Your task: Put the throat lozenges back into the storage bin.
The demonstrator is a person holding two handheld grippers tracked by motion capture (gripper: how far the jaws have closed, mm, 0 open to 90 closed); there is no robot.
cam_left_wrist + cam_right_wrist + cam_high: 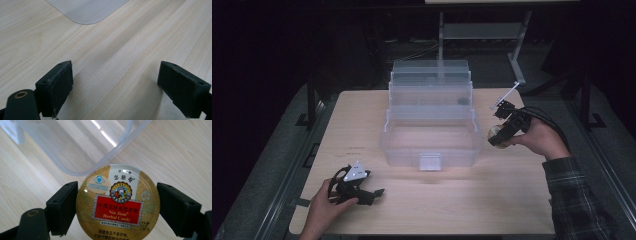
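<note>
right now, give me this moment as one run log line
right gripper: shut on candy tin | left gripper: open, over table | clear bin: beside tin

Pale wood-grain surface (432,200) with rounded corners, lit from above, dark unlit room around it, grey floor (277,150) on both sides, metal-framed table legs (517,60) and a low shelf behind, cables on the floor beyond

This looks like a lab or test room. A plain wooden counter (362,115) stands alone in a dark space, on a grey floor (272,150). Far behind it is a metal-legged desk (482,30), with cables (417,50) lying on the floor under it.
</note>
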